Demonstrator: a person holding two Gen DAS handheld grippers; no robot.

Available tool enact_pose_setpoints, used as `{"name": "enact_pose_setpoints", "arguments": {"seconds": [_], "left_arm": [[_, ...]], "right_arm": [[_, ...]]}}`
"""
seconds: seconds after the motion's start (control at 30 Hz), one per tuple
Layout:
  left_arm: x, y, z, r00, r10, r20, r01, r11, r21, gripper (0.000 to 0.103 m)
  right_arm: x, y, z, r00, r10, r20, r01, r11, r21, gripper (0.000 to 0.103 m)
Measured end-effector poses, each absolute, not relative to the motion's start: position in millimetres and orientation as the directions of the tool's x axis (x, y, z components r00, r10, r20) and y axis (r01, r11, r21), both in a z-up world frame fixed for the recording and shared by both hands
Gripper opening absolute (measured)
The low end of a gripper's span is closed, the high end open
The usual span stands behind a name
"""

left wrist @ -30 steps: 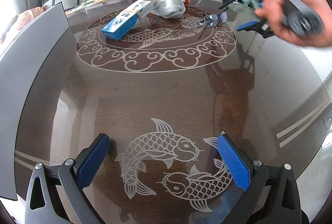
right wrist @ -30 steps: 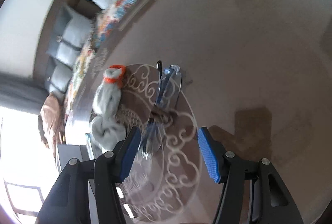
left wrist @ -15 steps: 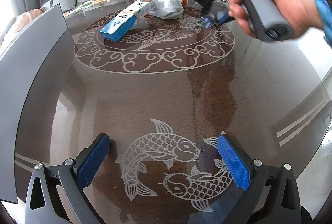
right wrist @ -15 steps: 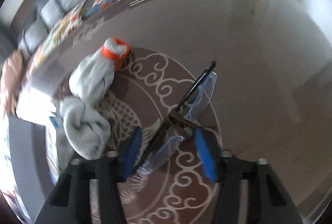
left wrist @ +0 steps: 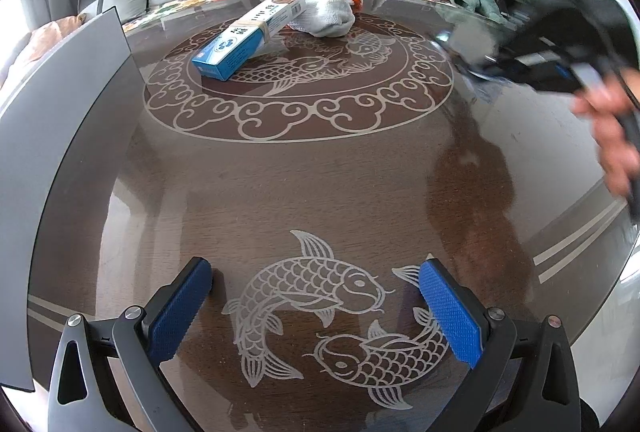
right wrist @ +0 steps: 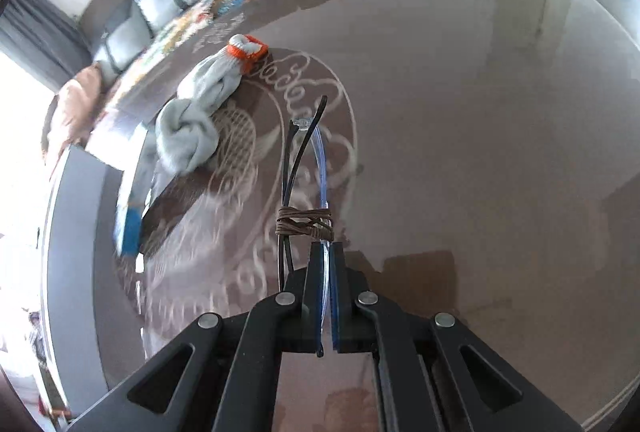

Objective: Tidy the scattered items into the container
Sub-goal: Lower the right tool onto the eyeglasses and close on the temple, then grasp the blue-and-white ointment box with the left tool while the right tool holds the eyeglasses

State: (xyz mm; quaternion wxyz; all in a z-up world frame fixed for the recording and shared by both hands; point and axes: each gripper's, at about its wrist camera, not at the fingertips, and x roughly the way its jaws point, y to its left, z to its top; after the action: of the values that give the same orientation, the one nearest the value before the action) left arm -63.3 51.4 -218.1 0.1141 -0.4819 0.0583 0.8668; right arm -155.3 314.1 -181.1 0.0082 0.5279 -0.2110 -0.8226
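Cushioned seating is running behind the round glass-topped desk (left wrist: 320,172), whose far half is carrying the remaining items. The right hand-held gripper (right wrist: 326,272) is clamping a pair of clear glasses (right wrist: 316,168) by one lens end; the long axis of the glasses is pointing straight forward from the jaws, with the folded temples bound by a brown cord (right wrist: 304,226). In the left wrist view this hand-held gripper is appearing blurred above the right edge of the desk. A grey container wall (left wrist: 60,136) is standing at the left edge, so the held glasses are lying well apart from it, across the desk. The left hand-held gripper (left wrist: 316,308) is hovering with its fingers apart over the near edge, holding nothing, nearer the container. A blue box (left wrist: 248,40) and a knotted white glove (right wrist: 200,116) are lying touching near the far edge.
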Motion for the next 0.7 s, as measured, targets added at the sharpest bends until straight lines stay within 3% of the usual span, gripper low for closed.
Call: {"name": "enact_pose_setpoints", "arguments": {"seconds": [0.27,0.47,0.7], "left_arm": [[-87,23,-194,-0.498,0.205,-0.842,-0.209,-0.971,-0.113,0.103],[-185,-2,-157,-0.462,0.326,-0.825,-0.299,-0.933,-0.201,0.103],[-277,23,-162,-0.473,0.191,-0.86,-0.45,-0.892,0.05,0.103]], "right_arm": [[-85,313,-173,-0.562,-0.185,-0.806,-0.151,-0.935,0.321,0.003],[-69,302,-171,-0.597,-0.214,-0.773,-0.144,-0.92,0.365,0.003],[-59,288,-166,-0.619,-0.26,-0.741,-0.114,-0.904,0.412,0.003]]}}
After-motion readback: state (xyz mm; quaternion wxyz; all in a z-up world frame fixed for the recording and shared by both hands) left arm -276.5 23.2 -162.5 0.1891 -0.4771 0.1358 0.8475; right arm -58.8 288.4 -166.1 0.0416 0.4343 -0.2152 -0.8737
